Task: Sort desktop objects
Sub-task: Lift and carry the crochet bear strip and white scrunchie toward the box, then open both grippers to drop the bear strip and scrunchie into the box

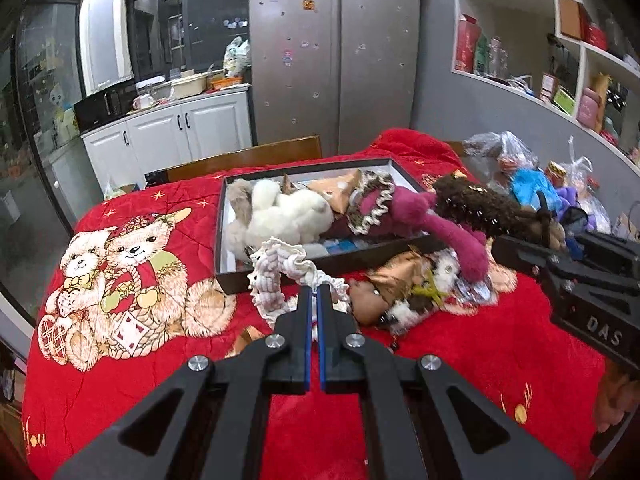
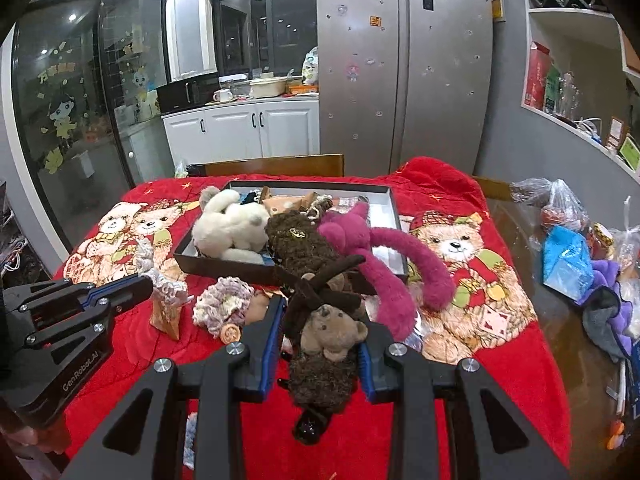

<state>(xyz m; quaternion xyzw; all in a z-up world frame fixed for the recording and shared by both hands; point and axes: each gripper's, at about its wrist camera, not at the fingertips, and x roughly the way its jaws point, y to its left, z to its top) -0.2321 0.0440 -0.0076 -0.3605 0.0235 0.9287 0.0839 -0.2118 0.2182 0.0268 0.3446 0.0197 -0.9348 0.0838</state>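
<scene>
In the right wrist view my right gripper [image 2: 320,322] is shut on a brown shaggy plush animal [image 2: 316,264]. The toy's tan face sits between the blue pads and its body stretches toward the dark shallow box [image 2: 394,204]. The box holds a white plush [image 2: 230,228] and a magenta plush [image 2: 360,240] whose arms hang over the near rim. My left gripper [image 1: 318,290] is shut on a white lace piece [image 1: 280,266], which hangs from its tip in the right wrist view [image 2: 170,290]. A doll in a gold dress [image 1: 400,292] lies on the blanket in front of the box.
A red blanket with teddy-bear prints [image 1: 120,280] covers the table. Plastic bags and blue and purple soft things [image 2: 568,256] crowd the table's right side. A wooden chair back [image 2: 276,165] stands behind the table, with a steel fridge [image 2: 400,60] beyond it.
</scene>
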